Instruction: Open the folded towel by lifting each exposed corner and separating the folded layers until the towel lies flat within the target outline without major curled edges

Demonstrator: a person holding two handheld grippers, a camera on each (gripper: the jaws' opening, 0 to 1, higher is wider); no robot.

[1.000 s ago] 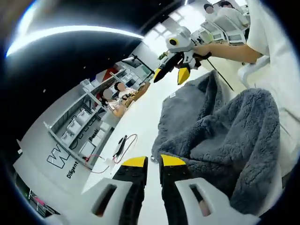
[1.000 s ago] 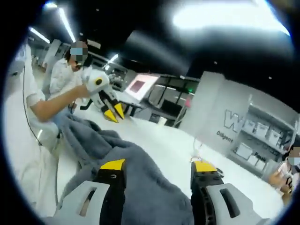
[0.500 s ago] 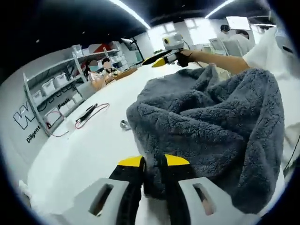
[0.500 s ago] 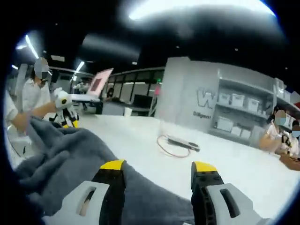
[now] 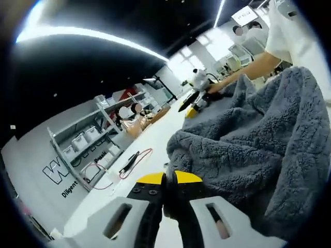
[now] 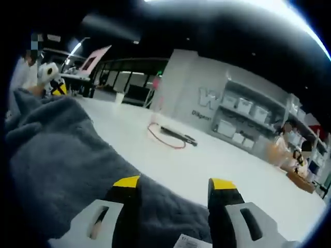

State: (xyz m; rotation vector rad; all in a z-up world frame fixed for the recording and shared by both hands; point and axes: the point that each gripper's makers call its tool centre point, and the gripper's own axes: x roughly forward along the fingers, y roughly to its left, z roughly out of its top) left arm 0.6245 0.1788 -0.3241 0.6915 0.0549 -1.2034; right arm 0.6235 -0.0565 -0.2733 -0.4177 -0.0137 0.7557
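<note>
A fluffy grey towel (image 5: 248, 150) lies bunched in thick folds on the white table (image 5: 150, 139). My left gripper (image 5: 165, 179) sits at its near edge with both yellow-tipped jaws pressed together, shut on the towel's edge. At the far end of the towel, my right gripper (image 5: 192, 103) is held low by a hand. In the right gripper view the right gripper (image 6: 175, 183) stands open, and the towel (image 6: 57, 155) passes under and between its jaws. A white label (image 6: 189, 240) shows on the cloth there. The left gripper (image 6: 53, 78) shows small at the far left.
A red cable with a black tool (image 6: 173, 135) lies on the table past the towel. Grey shelves with white bins (image 6: 243, 111) line the wall. A person's bare arm (image 5: 248, 67) reaches over the towel, and other people sit at the table's far end (image 5: 132, 111).
The right gripper has dropped from above the towel to low on its far end. The left gripper's jaws have drawn tighter on the edge. Both views have swung.
</note>
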